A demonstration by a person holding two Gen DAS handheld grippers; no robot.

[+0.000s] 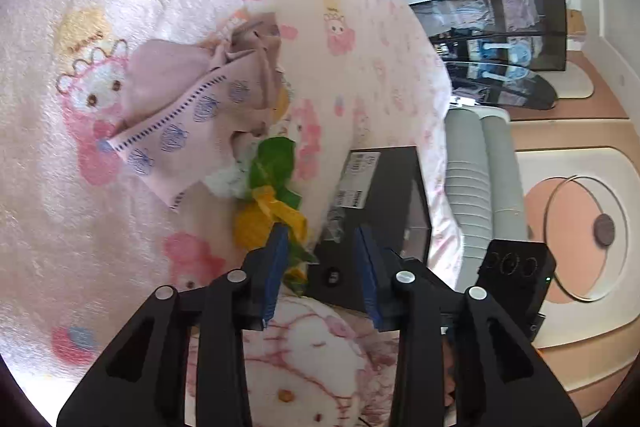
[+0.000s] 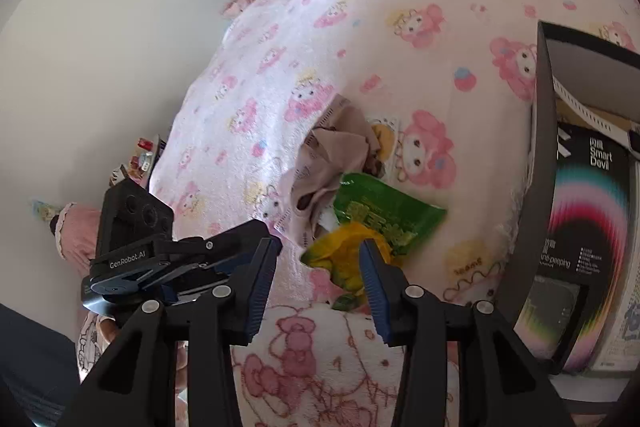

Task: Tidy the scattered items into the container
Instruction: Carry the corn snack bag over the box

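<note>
Both grippers hover over the bed's pink cartoon-print fleece blanket (image 1: 100, 211). Left gripper (image 1: 320, 239) and right gripper (image 2: 318, 259): fingers parted, nothing between them. Scattered pile mid-bed: crumpled pink patterned cloth (image 1: 188, 107), green snack packet (image 2: 384, 211), yellow wrapper (image 2: 344, 255) touching it, nearest the fingers. Black open box (image 2: 540, 187) lies right of pile, printed packages inside.
</note>
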